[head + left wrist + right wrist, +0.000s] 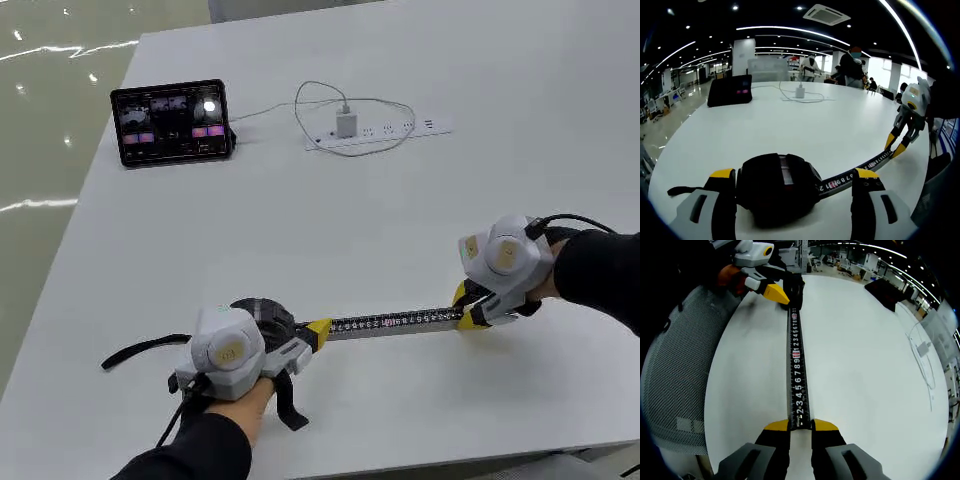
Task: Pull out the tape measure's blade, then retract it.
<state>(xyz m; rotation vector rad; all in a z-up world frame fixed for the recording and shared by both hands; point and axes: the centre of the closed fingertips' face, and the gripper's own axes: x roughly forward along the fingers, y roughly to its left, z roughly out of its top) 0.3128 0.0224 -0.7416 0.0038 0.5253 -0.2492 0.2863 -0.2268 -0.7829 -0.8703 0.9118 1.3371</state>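
Note:
The black tape measure case (pixel 268 320) (pixel 777 186) rests on the white table near the front edge, and my left gripper (pixel 300 345) (pixel 795 177) is shut on it, one yellow-tipped finger on each side. A black wrist strap (pixel 140 350) trails left from the case. The dark numbered blade (pixel 395 321) (pixel 796 375) (pixel 860 172) is drawn out to the right across the tabletop. My right gripper (pixel 468 310) (pixel 801 426) is shut on the blade's end. In the right gripper view the left gripper (pixel 774 290) holds the case at the far end.
A tablet (pixel 172 122) stands propped at the back left. A white power strip (pixel 385 131) with a charger and looped cable (pixel 340 100) lies at the back centre. People stand beyond the table (pixel 852 65). The table's left edge (pixel 75 230) runs close to the tablet.

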